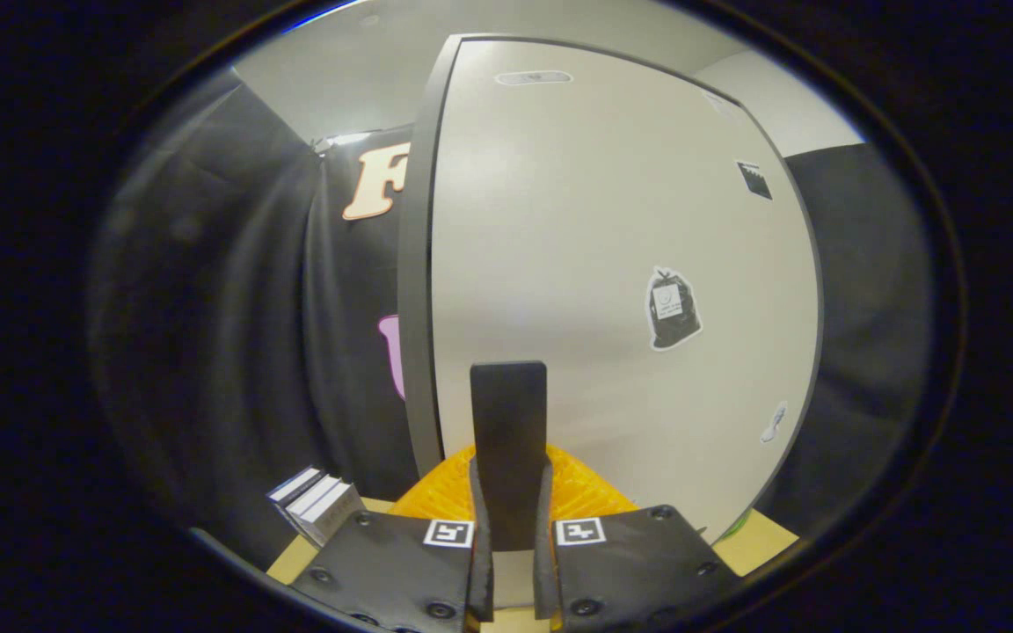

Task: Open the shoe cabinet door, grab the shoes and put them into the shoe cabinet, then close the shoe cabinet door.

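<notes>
I have the hand-held gripper (511, 527) closed narrowly on the dark upright handle (508, 440) of the shoe cabinet door (612, 290), one finger pressing each side of it near its base. The handle rises at twelve o'clock from between the fingers, standing against the pale door panel. The door spreads ahead of me, its dark edge (414, 290) running up at about eleven o'clock from the handle. A sticker of a black bag (672, 308) sits on the panel at two o'clock from the handle, a smaller dark sticker (754, 179) higher up at one o'clock, and a small pale sticker (774, 422) at three o'clock near the door's far edge. Just behind the fingers I see an orange ribbed object (577, 492), partly hidden by the handle. At nine o'clock from the fingers a small stack of white boxes (317, 501) rests on the tan worktop (761, 541).
</notes>
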`<action>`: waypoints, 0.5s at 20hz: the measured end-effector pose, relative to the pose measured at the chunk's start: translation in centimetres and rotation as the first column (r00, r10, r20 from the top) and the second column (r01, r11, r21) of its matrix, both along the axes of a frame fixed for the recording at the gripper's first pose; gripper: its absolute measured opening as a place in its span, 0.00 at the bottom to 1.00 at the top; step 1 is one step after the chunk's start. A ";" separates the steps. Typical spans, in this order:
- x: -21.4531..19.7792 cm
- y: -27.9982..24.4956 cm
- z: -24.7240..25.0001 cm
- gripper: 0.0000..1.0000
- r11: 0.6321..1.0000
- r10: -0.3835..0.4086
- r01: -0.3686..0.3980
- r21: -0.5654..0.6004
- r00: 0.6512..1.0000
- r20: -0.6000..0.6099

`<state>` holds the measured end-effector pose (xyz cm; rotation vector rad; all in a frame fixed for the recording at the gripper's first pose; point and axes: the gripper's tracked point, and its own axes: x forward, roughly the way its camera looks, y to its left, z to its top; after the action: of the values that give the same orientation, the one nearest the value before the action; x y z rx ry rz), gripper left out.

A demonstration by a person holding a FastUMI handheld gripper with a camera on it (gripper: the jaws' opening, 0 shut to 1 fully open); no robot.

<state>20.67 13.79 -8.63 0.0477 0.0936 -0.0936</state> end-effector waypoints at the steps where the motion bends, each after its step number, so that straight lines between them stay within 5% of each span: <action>1: -0.2 0.1 0.0 0.16 1.000 0.003 -0.003 0.001 1.000 -0.002; 10: -1.7 0.1 0.2 0.12 0.997 0.072 -0.072 0.015 0.997 -0.004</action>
<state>18.94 13.86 -8.41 0.0589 0.1005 -0.0214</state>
